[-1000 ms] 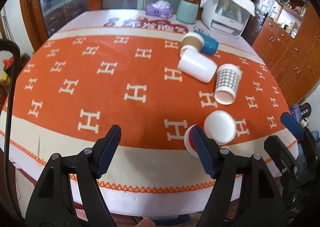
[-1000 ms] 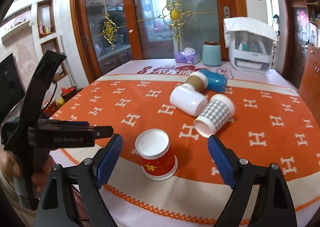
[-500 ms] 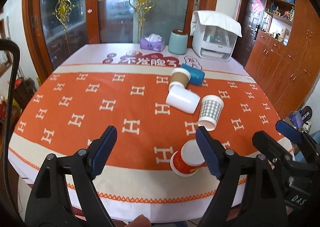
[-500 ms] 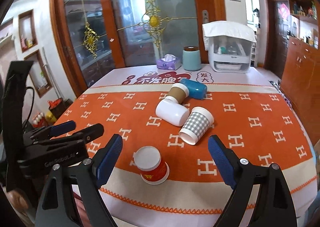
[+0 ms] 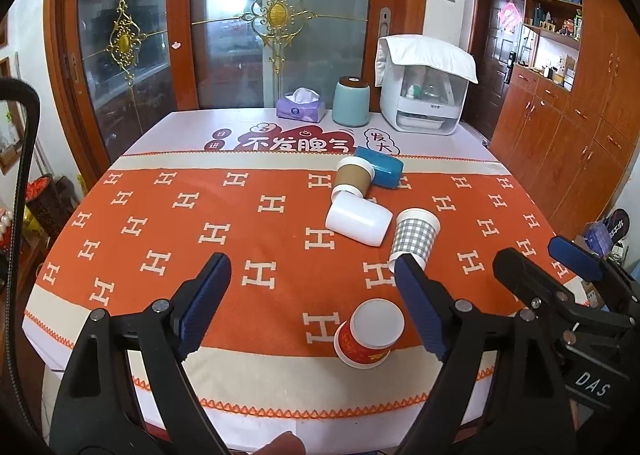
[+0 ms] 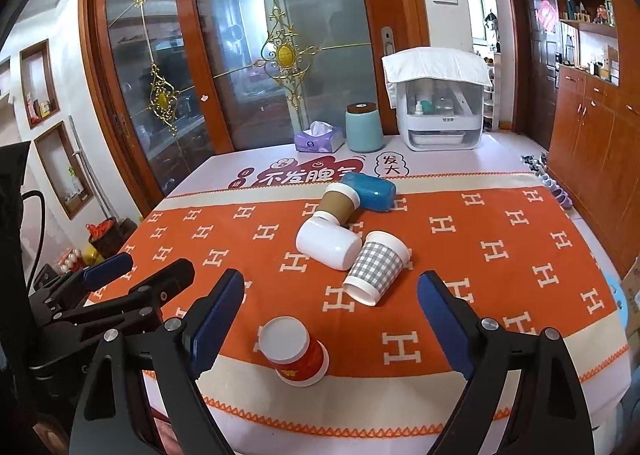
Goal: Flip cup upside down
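A red paper cup (image 5: 366, 337) stands upside down near the front edge of the orange tablecloth (image 5: 160, 223); it also shows in the right wrist view (image 6: 294, 349). My left gripper (image 5: 312, 307) is open and empty, held back from the cup, which sits just inside its right finger. My right gripper (image 6: 330, 319) is open and empty, with the cup low between its fingers and apart from both. Each gripper shows at the edge of the other's view.
Several cups lie on their sides mid-table: a checked cup (image 6: 376, 267), a white cup (image 6: 328, 241), a brown cup (image 6: 338, 203) and a blue one (image 6: 370, 185). At the far end stand a tissue box (image 6: 318, 137), a teal canister (image 6: 363, 127) and a white appliance (image 6: 438, 111).
Both grippers have pulled back and risen away from the table, so the cups look smaller. The red cup stays upside down where it stood.
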A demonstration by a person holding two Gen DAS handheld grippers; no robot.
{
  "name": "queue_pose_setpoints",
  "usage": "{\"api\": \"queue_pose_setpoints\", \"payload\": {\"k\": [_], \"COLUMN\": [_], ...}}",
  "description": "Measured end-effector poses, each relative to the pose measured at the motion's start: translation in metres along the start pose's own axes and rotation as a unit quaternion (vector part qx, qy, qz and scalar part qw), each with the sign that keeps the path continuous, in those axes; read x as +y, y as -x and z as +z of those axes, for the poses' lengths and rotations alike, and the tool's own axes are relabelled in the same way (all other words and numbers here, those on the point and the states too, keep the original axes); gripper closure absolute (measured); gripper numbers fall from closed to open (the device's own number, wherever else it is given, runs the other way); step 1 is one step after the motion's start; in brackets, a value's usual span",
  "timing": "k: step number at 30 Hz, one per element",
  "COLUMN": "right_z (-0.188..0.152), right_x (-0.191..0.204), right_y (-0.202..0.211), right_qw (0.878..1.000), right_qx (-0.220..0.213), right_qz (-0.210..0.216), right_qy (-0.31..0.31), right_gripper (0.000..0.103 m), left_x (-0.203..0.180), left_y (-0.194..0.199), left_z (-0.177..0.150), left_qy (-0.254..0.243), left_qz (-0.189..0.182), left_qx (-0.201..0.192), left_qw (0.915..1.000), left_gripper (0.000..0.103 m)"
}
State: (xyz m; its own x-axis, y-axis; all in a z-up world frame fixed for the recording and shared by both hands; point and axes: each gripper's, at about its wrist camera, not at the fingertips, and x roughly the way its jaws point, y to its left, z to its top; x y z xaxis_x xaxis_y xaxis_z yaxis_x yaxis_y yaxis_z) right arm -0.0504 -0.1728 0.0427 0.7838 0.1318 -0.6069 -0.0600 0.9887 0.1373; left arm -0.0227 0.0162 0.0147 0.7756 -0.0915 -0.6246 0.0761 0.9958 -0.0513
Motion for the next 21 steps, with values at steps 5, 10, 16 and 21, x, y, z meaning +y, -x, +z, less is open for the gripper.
{"api": "queue_pose_setpoints", "payload": {"k": [5,10,16,21], "right_z": [-0.0004,-0.0004,-0.001,-0.0018], "right_x": [-0.0032,-0.0043,-0.0058,-0.008], "right_y": [-0.003,-0.0044,-0.0057,-0.0073], "right_qw": [1.0,1.0,1.0,1.0], "right_qx": [0.001,0.001,0.001,0.005], "right_qz": [-0.002,-0.002,-0.002,-0.002], "right_qy": [-0.001,-0.001,-0.002,-0.003], "right_gripper": [0.013,0.013,0.013,0.013], "left_x": [-0.0006,0.0011,0.0024,0.0062], "left_y": [0.0,-0.0015,-0.003,-0.0055], "left_z": [-0.0003,0.0003,0.0009,-0.0005], "left_qy": [0.0,0.001,0.001,0.002], "left_qz": [0.0,0.002,0.005,0.013], "left_qx": [0.0,0.0,0.0,-0.001], "left_qw": [1.0,1.0,1.0,0.9999], "left_gripper": [0.021,0.021,0.021,0.021]}}
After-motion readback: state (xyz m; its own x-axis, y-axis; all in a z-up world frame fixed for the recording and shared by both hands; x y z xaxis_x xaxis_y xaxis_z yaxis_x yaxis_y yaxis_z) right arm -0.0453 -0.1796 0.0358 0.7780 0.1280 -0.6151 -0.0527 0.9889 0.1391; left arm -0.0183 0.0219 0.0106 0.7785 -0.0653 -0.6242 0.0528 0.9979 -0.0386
